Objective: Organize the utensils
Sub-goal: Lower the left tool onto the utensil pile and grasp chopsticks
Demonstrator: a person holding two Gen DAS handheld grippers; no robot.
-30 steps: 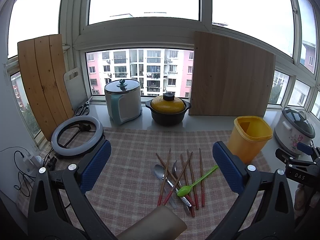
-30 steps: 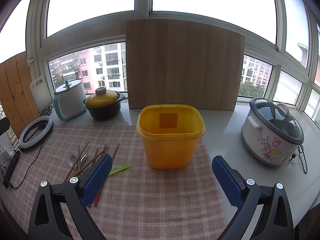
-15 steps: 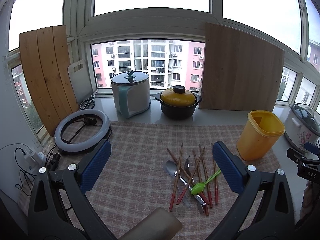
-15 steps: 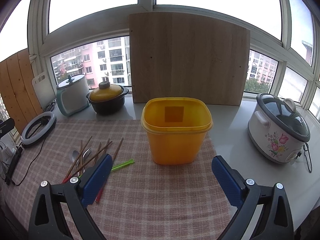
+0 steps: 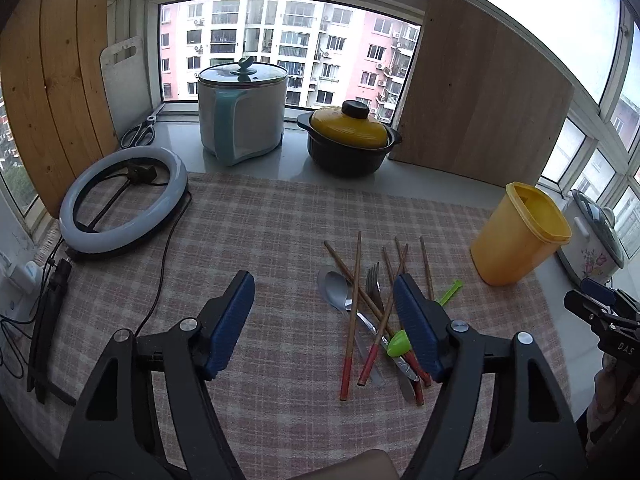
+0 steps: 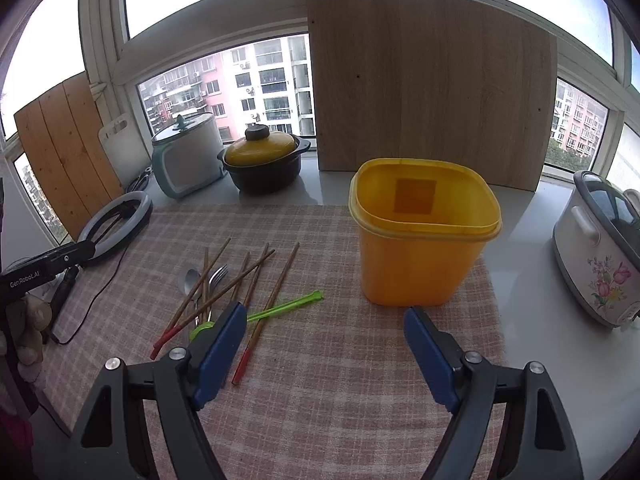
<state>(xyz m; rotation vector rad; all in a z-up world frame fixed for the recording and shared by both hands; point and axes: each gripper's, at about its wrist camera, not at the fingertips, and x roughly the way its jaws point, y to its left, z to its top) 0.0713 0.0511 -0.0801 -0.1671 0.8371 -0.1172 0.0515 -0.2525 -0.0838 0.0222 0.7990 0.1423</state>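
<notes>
On the checked cloth of the bench, the utensils lie heaped just left of the empty yellow bin. I have dropped my left tool toward them within a second, jaws spread, right pad over the pile; my right tool waits, spread, before the bin. Pickup looks imminent.
</notes>
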